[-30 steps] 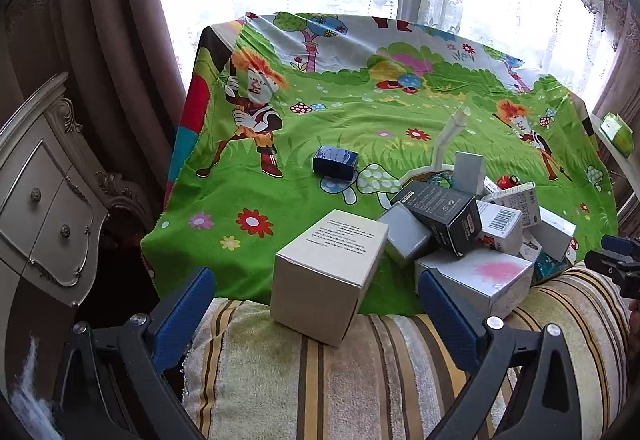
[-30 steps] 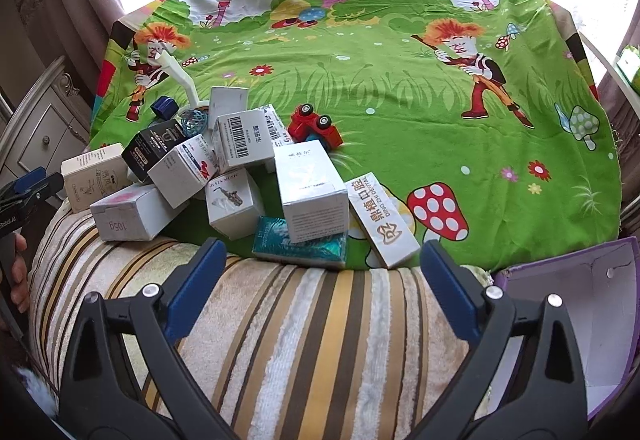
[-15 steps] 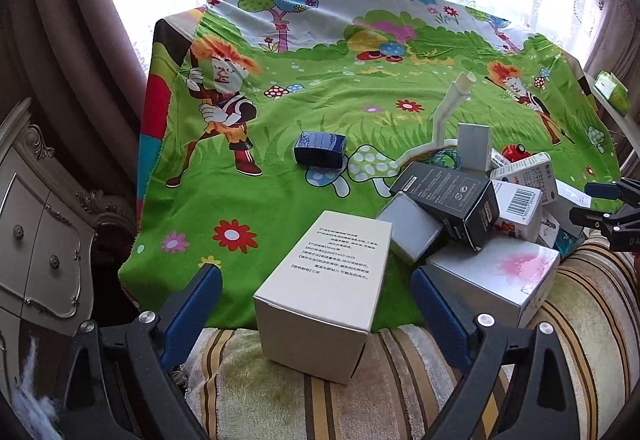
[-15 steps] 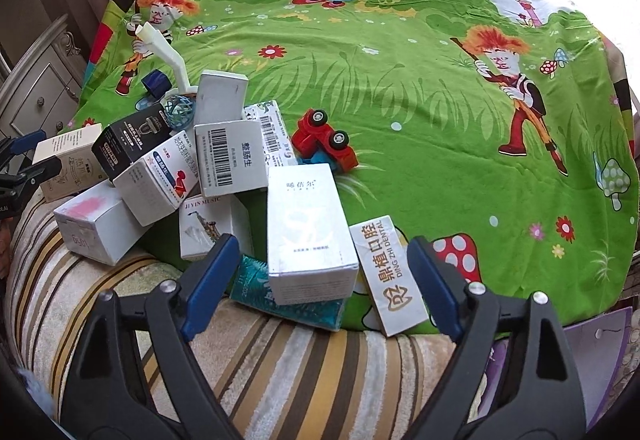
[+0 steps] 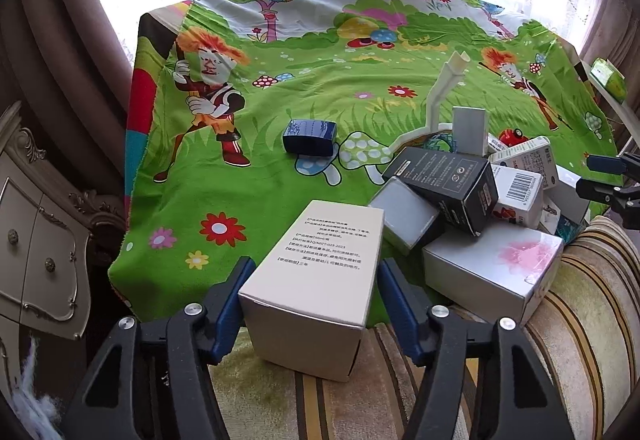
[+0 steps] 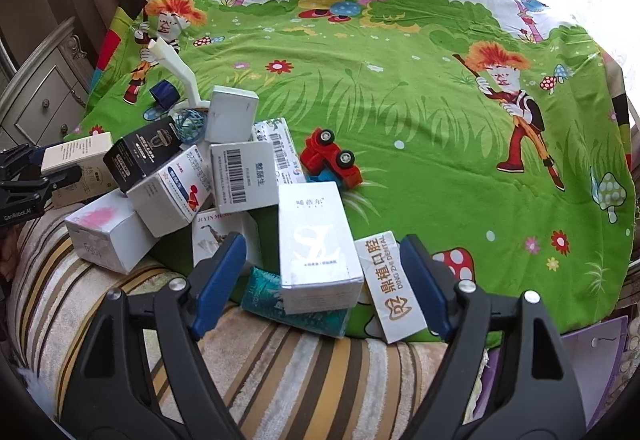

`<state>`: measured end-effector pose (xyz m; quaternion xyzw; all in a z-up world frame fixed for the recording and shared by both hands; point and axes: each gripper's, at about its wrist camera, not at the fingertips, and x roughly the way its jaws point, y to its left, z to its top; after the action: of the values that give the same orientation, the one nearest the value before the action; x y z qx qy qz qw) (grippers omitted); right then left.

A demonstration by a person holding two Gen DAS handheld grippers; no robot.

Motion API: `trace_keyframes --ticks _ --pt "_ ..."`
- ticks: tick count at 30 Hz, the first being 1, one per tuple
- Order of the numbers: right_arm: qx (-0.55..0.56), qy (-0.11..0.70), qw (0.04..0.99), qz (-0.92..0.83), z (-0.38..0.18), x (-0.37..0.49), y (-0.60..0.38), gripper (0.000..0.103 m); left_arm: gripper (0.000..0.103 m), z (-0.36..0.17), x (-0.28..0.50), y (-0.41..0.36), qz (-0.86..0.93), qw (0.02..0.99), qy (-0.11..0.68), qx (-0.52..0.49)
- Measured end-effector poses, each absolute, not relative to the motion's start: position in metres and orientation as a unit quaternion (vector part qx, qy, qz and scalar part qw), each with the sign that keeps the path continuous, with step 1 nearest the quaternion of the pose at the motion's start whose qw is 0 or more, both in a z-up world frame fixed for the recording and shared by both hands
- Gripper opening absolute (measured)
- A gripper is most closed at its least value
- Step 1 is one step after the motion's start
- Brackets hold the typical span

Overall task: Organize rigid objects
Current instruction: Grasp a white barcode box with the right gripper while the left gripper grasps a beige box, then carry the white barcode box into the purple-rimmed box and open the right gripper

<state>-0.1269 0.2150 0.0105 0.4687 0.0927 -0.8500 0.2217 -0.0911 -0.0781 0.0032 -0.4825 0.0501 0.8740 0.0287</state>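
Boxes are heaped at the near edge of a desk (image 5: pixel 248 200) under a bright cartoon cloth, where a striped towel (image 5: pixel 400 392) begins. The left claw (image 5: pixel 312 296) has been set astride the beige box (image 5: pixel 320 272) at the left end of the heap; its jaws have just been closing, and both blue pads now appear to lie against the box's side walls, so it is judged gripped, though not yet raised. The box's long axis runs away from the claw, near to far, and the jaws are closed across its short width. The right claw (image 6: pixel 320 280) is held about three-quarters open and has hold of nothing: the silver box (image 6: pixel 316 248) stands between its pads, with a clear gap at each side, and the box's long axis likewise runs near to far. A white dental box (image 6: pixel 392 284) lies just right of the silver one, inside the same opening, and could be pinched along with it. The left hand is judged nearer to a lift.
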Motion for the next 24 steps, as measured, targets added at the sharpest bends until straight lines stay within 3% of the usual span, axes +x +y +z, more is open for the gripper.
trace_keyframes --ticks 8,13,16,19,24 --pt "0.471 0.026 0.318 -0.822 0.014 -0.162 0.197 0.082 0.058 0.006 -0.087 -0.079 0.876 0.040 0.033 -0.480" --pt "0.488 0.029 0.324 -0.810 0.002 -0.175 0.188 0.082 0.056 0.006 -0.086 -0.080 0.876 0.044 0.025 -0.479" --pt "0.500 0.031 0.335 -0.798 -0.004 -0.176 0.184 0.069 0.054 0.008 -0.083 -0.081 0.877 0.044 0.021 -0.477" --pt "0.506 0.038 0.341 -0.791 -0.009 -0.175 0.182 0.047 0.052 0.009 -0.079 -0.083 0.879 0.041 0.014 -0.474" --pt "0.485 0.028 0.346 -0.803 -0.002 -0.168 0.187 0.044 0.052 0.014 -0.069 -0.090 0.885 0.028 -0.005 -0.466"
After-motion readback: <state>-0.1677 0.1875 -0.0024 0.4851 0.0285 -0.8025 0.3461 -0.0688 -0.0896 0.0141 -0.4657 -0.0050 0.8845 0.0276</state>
